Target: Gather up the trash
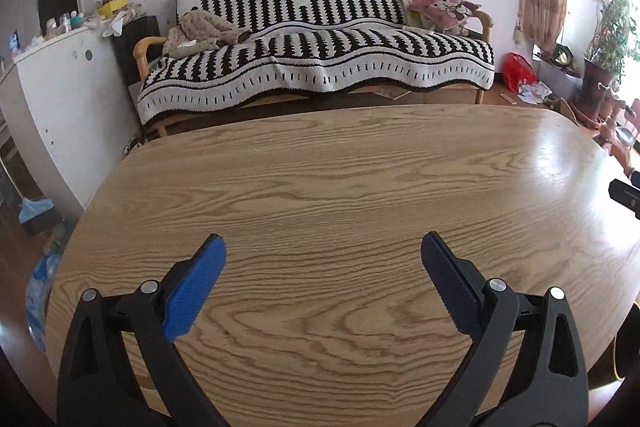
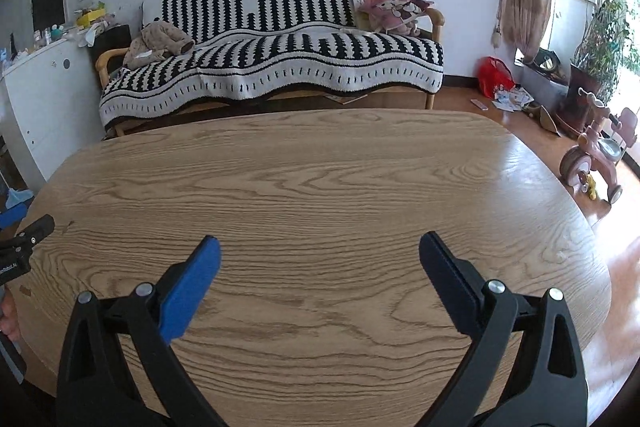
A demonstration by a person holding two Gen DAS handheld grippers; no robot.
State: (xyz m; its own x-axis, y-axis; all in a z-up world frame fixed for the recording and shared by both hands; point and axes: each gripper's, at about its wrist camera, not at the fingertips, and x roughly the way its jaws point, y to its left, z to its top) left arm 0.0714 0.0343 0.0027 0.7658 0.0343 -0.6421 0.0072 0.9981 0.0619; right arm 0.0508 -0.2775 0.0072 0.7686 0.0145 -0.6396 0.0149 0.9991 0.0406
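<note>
Wooden surface (image 1: 340, 187): oval, oak-grained, spanning both views below you. Sofa (image 1: 320, 39): beyond the far edge, under a black-and-white striped throw. Trash: red bag (image 2: 495, 75) and scattered papers (image 2: 512, 98) on the floor right of the sofa, well apart from both claws. Your left claw (image 1: 323, 247): level above the surface, spread wide, holding nothing. Your right claw (image 2: 319, 247): same pose, released, empty. Writing: small white lettering on the left claw's body at the right view's edge, unreadable.
</note>
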